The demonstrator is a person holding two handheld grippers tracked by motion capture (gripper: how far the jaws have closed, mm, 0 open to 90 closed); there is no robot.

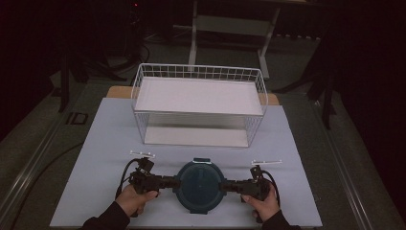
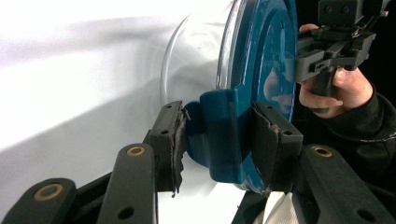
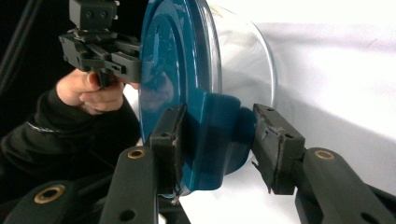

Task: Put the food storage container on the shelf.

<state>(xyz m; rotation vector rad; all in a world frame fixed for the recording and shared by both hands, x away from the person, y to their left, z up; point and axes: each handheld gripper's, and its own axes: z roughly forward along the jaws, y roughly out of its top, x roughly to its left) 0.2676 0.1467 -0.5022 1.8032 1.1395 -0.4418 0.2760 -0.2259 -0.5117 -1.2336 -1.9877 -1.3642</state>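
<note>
A round clear container with a dark teal lid (image 1: pixel 200 184) sits near the front edge of the white mat (image 1: pixel 105 143). My left gripper (image 1: pixel 173 182) holds the lid's left side clip (image 2: pixel 224 116), both pads pressed on it. Opposite it, my right gripper (image 1: pixel 226 185) grips the right side clip (image 3: pixel 219 126). In the left gripper view, my left gripper (image 2: pixel 217 135) has the teal lid (image 2: pixel 266 60) and the clear bowl (image 2: pixel 196 60) beyond it. In the right gripper view, my right gripper (image 3: pixel 215 140) straddles its clip, with the other hand's gripper (image 3: pixel 100 46) farther off.
A white wire basket shelf (image 1: pixel 198 72) with a white top board stands on the mat behind the container, open underneath. Two small white strips (image 1: pixel 142 154) (image 1: pixel 266 162) lie on the mat just behind each gripper. Dark floor and frame legs surround the table.
</note>
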